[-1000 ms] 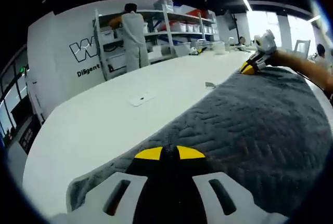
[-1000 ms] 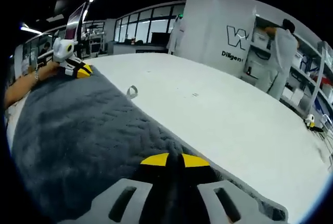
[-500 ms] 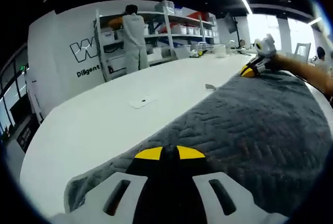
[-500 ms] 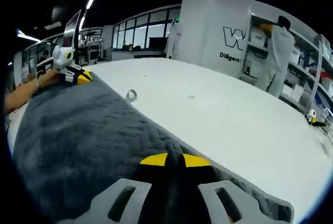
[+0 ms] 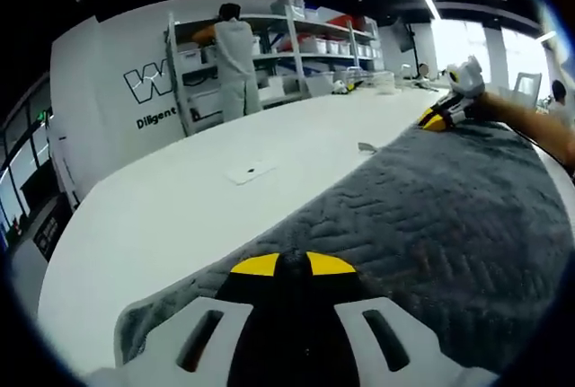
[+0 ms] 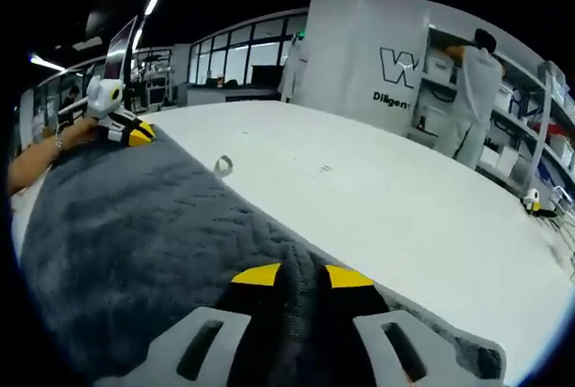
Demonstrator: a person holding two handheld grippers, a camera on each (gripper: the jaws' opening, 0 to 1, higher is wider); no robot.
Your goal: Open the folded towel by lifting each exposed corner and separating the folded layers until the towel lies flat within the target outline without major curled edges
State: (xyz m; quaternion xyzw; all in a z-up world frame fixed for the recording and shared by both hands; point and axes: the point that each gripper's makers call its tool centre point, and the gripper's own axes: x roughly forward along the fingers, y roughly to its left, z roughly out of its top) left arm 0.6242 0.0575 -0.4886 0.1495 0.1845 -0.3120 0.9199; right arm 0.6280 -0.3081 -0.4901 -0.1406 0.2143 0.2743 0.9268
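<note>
Grey towel (image 5: pixel 431 216) lies spread on the white table (image 5: pixel 207 198); its long edge runs between the two grippers, broad bare tabletop beyond it. Left gripper (image 5: pixel 280 266) pinches one towel corner, jaws together. Right gripper (image 6: pixel 292 275) sits on the opposite corner, jaws slightly parted, apparently releasing. Small loop tag (image 6: pixel 222 166) at the edge.

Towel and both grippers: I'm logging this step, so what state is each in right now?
Towel: spread over the white table, far edge lying flat, loop tag sticking out.
Left gripper: shut on the towel's edge.
Right gripper: jaws slightly parted, at the towel's edge.
Person at shelves: standing, back turned.
</note>
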